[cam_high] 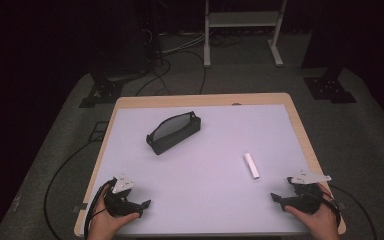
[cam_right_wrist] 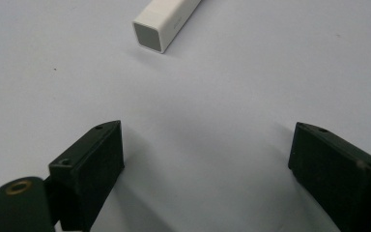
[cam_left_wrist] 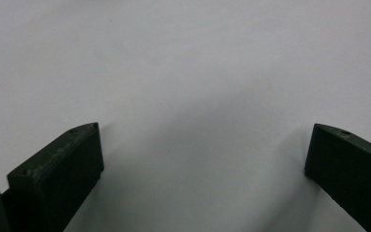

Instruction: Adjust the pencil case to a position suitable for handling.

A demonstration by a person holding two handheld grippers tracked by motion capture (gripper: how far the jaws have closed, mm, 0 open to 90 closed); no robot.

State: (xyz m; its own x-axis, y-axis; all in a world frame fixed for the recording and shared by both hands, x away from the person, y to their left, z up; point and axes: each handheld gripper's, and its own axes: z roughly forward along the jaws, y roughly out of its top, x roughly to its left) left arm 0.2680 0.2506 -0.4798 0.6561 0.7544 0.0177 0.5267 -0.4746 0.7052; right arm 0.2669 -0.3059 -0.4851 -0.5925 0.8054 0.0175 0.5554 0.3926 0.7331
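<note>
The right gripper (cam_right_wrist: 205, 159) sat at the near table edge, jaws spread wide with nothing between them. Just ahead of it lay the white stick (cam_right_wrist: 166, 21), its square end facing the jaws and its long axis running away from them. The left gripper (cam_left_wrist: 203, 159), equally released, waited well apart from the stick, so the right hand was nearer.

A: What is lying at the top of the frame?
B: A white square-ended stick (cam_right_wrist: 166, 21) is lying on the pale table surface (cam_right_wrist: 251, 87), running off the upper edge, its grey end face pointing toward the lower left.
A: And the right gripper (cam_right_wrist: 205, 157)?
B: Its black jaws are standing wide apart at the bottom, holding nothing, well short of the stick.
</note>
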